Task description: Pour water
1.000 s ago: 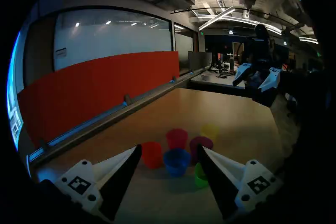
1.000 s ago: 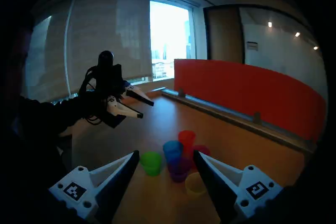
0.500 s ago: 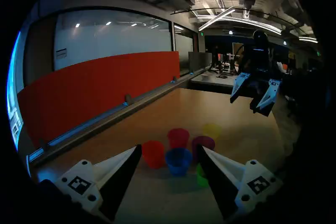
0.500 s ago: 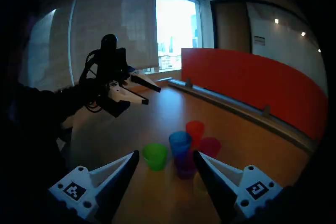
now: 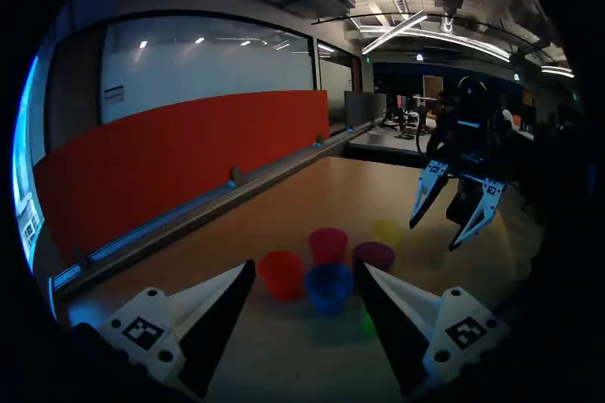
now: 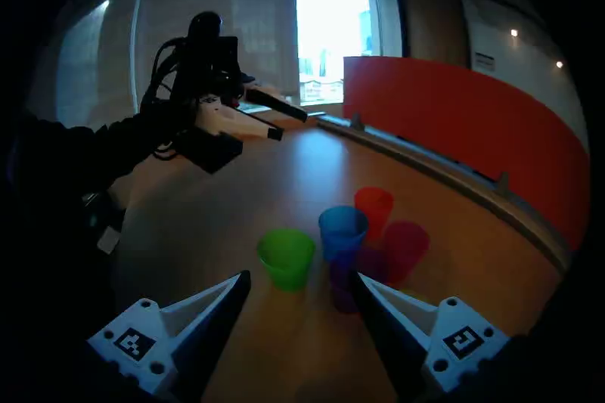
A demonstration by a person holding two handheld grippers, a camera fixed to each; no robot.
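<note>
Counter point(image 5: 340, 191): a long wooden top running away from both cameras. It carries all the cups.

Red partition point(image 5: 189, 146): stands along the counter's far edge, at 9 to 10 o'clock in the left gripper view.

Window point(image 6: 325, 40): bright, at 12 o'clock in the right gripper view.

Sleeve point(image 6: 76, 168): dark, at 9 o'clock in the right gripper view, leading to the left gripper.

Left gripper point(image 5: 302, 268): fingers spread apart and empty, held low over the near counter and aimed at the cup group. In the right gripper view it sits above the counter at 10 o'clock, well apart from the cups.

Right gripper point(image 6: 299, 278): fingers spread apart and empty, also aimed at the cups. In the left gripper view it hangs at 3 o'clock with its fingertips tilted down toward the counter, clear of the cups.

Cups, upright and close together, as seen in the left gripper view:
- The blue cup point(image 5: 328, 288) is nearest.
- The orange-red cup point(image 5: 281, 274) is at its 10 o'clock.
- The magenta cup point(image 5: 328, 244) is at its 12 o'clock.
- The purple cup point(image 5: 373, 255) is at its 2 o'clock.
- The yellow cup point(image 5: 387, 231) is just beyond the purple cup.
- The green cup point(image 6: 286, 258) stands slightly apart from the group, at the blue cup's 8 o'clock in the right gripper view.

Cannot tell whether the clustered cups touch, or what they contain.
</note>
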